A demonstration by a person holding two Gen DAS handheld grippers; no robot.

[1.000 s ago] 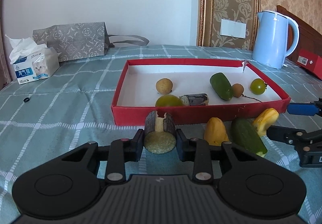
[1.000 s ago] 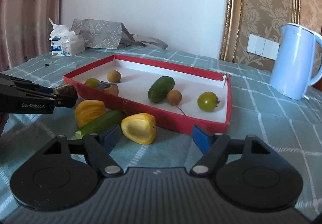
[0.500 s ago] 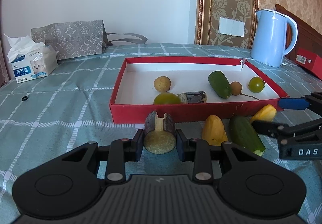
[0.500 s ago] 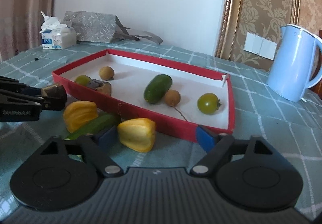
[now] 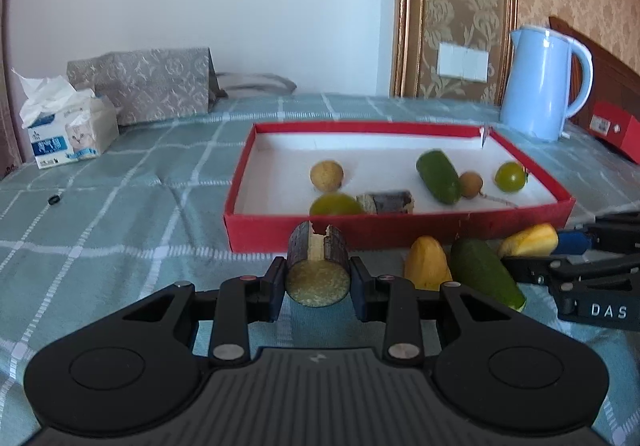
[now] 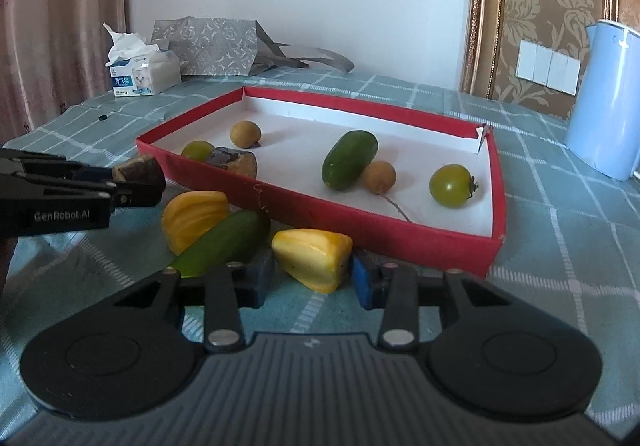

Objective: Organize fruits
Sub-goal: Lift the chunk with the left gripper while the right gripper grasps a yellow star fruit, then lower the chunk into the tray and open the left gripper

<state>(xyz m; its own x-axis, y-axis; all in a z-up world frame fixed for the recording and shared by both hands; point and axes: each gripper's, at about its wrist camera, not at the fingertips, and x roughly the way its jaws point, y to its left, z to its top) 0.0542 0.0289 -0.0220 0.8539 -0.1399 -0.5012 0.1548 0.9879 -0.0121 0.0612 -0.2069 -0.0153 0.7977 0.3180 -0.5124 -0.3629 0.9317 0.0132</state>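
Left gripper point(image 6: 132, 181) reads "GenRobot.AI"; right gripper point(image 5: 532, 252) reads "DAS".

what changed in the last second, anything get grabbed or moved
The right gripper moved forward and its jaws closed in around the yellow fruit piece; they now flank it closely, though firm contact is unclear. The left gripper stayed shut on the sugarcane piece in front of the red tray. The fruit in the tray, the cucumber and the other yellow piece did not move.
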